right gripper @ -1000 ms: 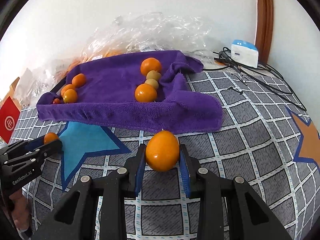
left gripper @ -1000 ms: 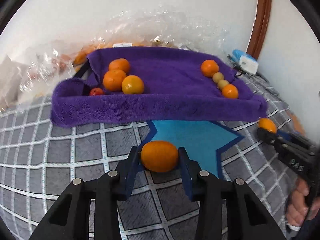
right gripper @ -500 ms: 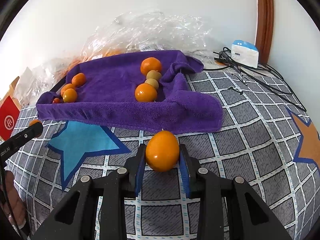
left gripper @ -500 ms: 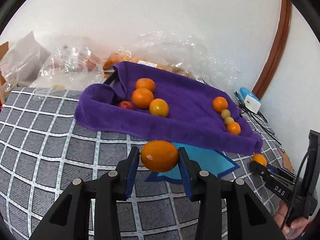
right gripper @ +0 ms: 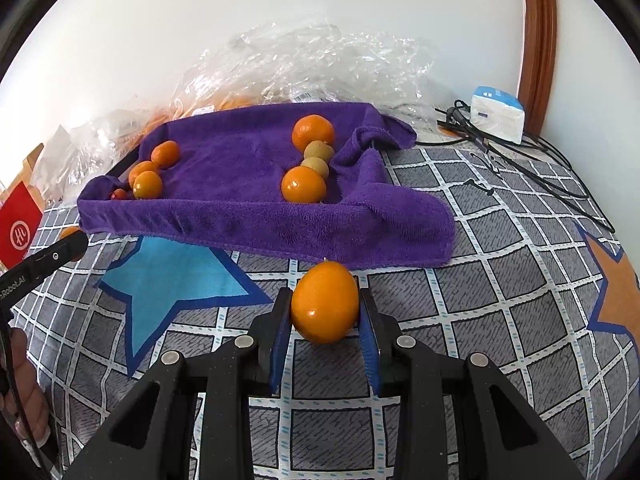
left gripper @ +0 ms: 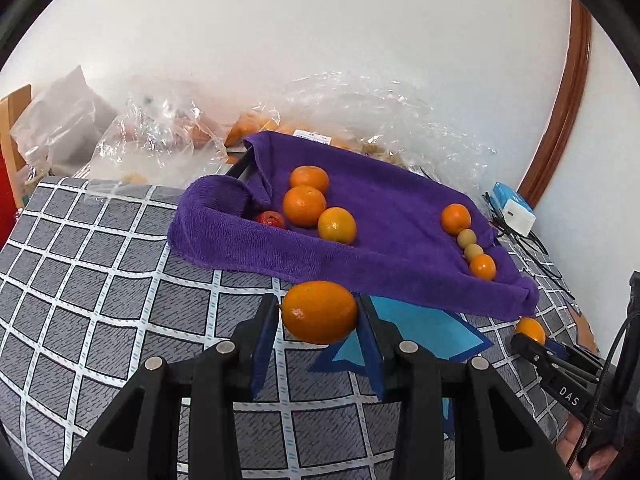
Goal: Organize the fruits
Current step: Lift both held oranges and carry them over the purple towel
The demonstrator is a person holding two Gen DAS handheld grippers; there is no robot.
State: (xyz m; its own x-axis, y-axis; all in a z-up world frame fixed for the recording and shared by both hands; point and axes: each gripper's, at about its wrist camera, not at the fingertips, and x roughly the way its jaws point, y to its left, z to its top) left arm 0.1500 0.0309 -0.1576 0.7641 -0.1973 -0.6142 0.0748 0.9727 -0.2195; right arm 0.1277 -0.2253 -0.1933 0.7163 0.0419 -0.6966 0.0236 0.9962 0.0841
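Observation:
A purple towel (left gripper: 248, 248) lines a tray on the bed. On its left side lie three oranges (left gripper: 304, 205) and a small red fruit (left gripper: 271, 219). On its right side an orange (left gripper: 455, 219), two small tan fruits (left gripper: 466, 237) and another orange (left gripper: 482, 266) form a row. My left gripper (left gripper: 318, 309) is shut on an orange (left gripper: 319, 314), held above the checked cover in front of the towel's near edge. My right gripper (right gripper: 325, 308) is shut on a second orange (right gripper: 325, 300), just short of the towel's (right gripper: 240, 220) front right edge.
Crumpled clear plastic bags (left gripper: 360, 112) with more fruit lie behind the tray against the wall. A white and blue charger (right gripper: 496, 114) with black cables (right gripper: 540, 168) sits at the back right. A red box (right gripper: 18, 232) stands at the far left. A blue star (right gripper: 176, 272) marks the cover.
My left gripper has swung out to the left with its orange and rolled, so the tray now looks tilted. The right gripper and its orange have stayed put.

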